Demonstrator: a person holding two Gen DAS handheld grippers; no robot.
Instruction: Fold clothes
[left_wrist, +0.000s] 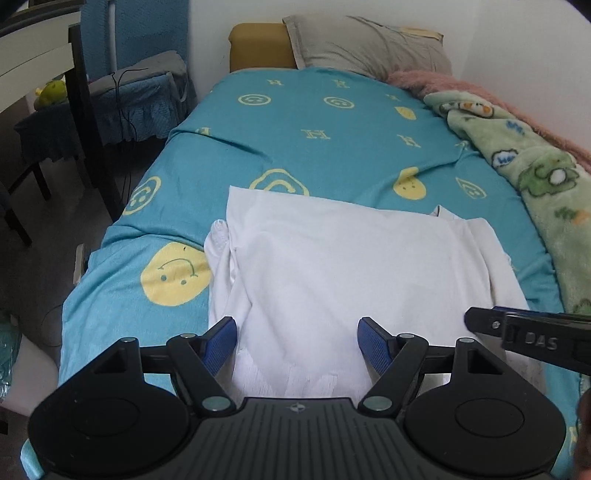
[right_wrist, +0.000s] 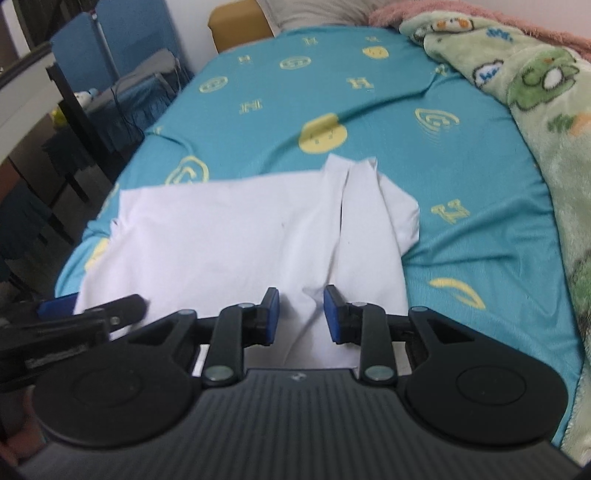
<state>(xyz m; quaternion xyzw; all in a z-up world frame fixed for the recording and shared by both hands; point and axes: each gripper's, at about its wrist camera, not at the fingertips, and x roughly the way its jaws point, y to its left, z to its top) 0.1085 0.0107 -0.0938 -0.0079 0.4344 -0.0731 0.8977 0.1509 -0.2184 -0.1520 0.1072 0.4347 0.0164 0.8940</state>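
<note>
Left gripper (left_wrist: 297, 343): jaws spread wide, blue ribbed pads either side of the near hem of the white garment, pinching nothing; whether the pads touch the cloth cannot be told.
Right gripper (right_wrist: 301, 314): jaws parted, narrower than the left, held over a crease at the garment's near edge, gripping nothing; its black finger also shows at the right edge of the left wrist view.
White garment (left_wrist: 325, 269): lies flat on the near part of the bed, partly folded, a smooth rectangular panel on top; long axis runs across the bed, left to right.
Garment ends: a bunched layer pokes out under the left side; at the right end a narrower folded flap points away toward the pillow.
Bedsheet (left_wrist: 306, 122): teal, soft, wrinkled, printed with yellow smiley faces and letters.
Blanket (left_wrist: 535, 170): green fleece, cartoon print, heaped along the bed's right side.
Pillow (left_wrist: 369, 48): grey, at the far head of the bed.
</note>
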